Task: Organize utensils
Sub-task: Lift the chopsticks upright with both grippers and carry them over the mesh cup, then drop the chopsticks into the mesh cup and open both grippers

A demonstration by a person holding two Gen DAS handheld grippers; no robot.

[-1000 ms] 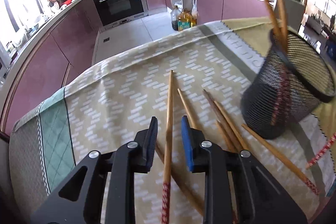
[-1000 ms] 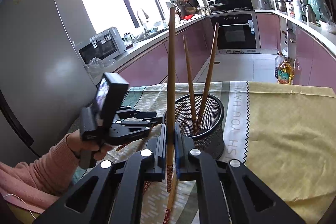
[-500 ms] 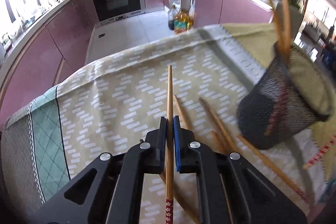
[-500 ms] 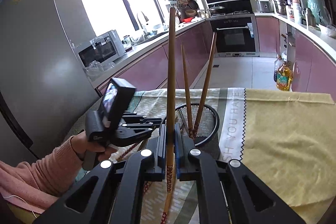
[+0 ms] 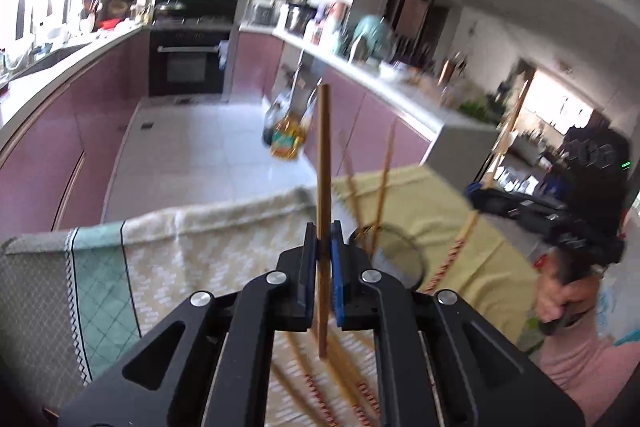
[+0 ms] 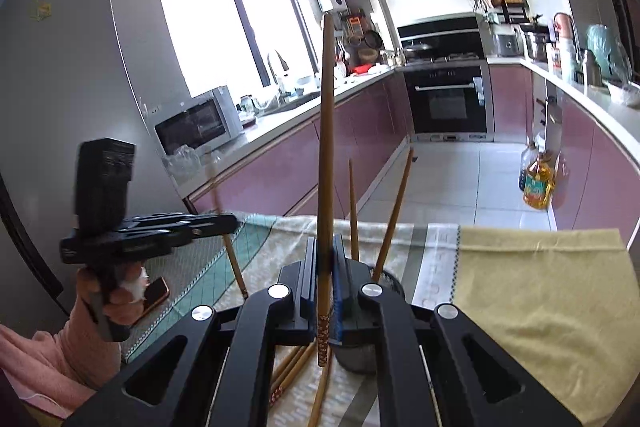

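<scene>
My left gripper [image 5: 323, 231] is shut on a wooden chopstick [image 5: 323, 155] and holds it upright above the patterned tablecloth [image 5: 192, 251]. Just right of it stands the black mesh holder [image 5: 400, 259] with two chopsticks in it. Several more chopsticks [image 5: 344, 383] lie on the cloth underneath. My right gripper [image 6: 325, 245] is shut on another chopstick [image 6: 326, 131], red-patterned end down, close above the holder [image 6: 356, 361]. The holder's two chopsticks [image 6: 394, 211] lean behind it. In the right wrist view the left gripper [image 6: 234, 221] is at the left, its chopstick [image 6: 231, 251] slanting down.
A phone [image 6: 156, 293] lies on the cloth near the person's left hand [image 6: 120, 293]. The table's far edge drops to a tiled floor with oil bottles [image 6: 538, 183]. Purple cabinets and an oven [image 6: 448, 99] ring the room. The yellow part of the cloth [image 6: 540, 291] lies to the right.
The left gripper closed on a chopstick lying on the cloth, lifted it and tipped upward. The right gripper rose a little with its chopstick still held.
</scene>
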